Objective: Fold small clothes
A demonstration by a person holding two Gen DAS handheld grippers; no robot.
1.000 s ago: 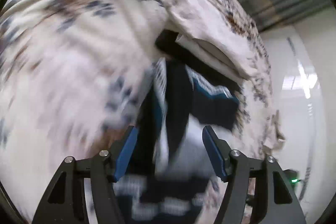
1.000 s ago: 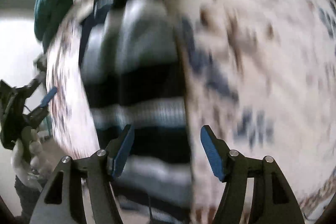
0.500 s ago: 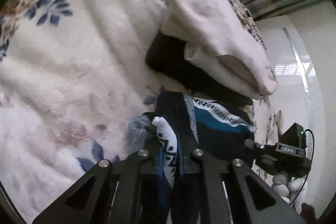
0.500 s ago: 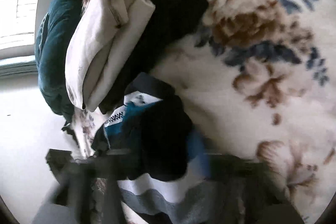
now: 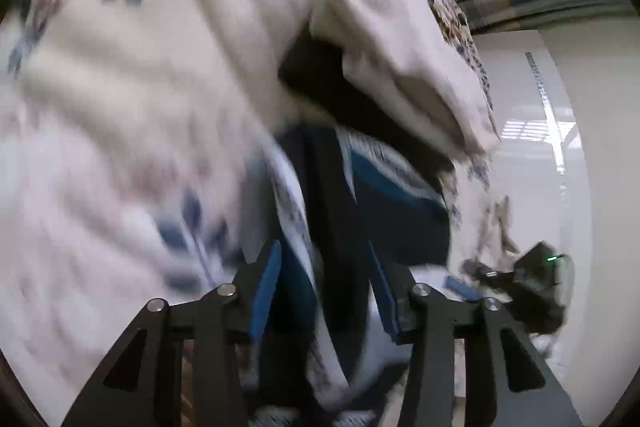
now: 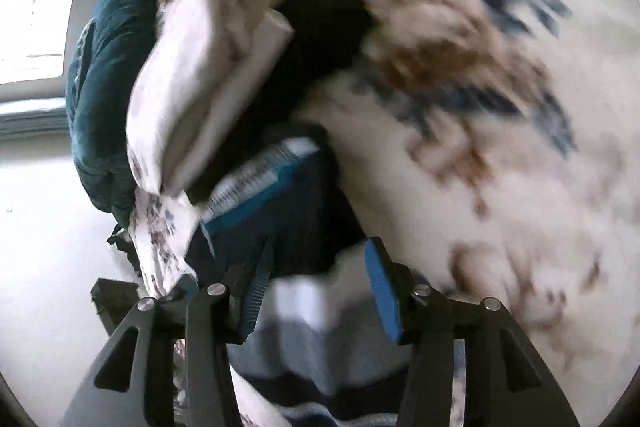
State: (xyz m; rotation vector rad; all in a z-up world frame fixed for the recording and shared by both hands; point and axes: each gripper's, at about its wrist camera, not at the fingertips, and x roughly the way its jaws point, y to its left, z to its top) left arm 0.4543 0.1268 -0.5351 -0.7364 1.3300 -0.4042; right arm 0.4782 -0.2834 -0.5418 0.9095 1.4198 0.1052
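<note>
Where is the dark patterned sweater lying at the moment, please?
In both wrist views the dark patterned sweater lies on the floral blanket, just below the folded cream garment.

Blanket [image 6: 500, 187]: cream, blue-brown floral. Sweater [image 5: 392, 203]: navy, teal band, white pattern trim. Folded cloth [image 6: 200, 67]: off-white. Cushion [image 6: 108, 87]: dark teal.

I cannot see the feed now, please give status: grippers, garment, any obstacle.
Left gripper open, right gripper open. Dark striped garment lies bunched between the fingers on the floral blanket, not gripped. Folded cream cloth pile close behind it.
</note>
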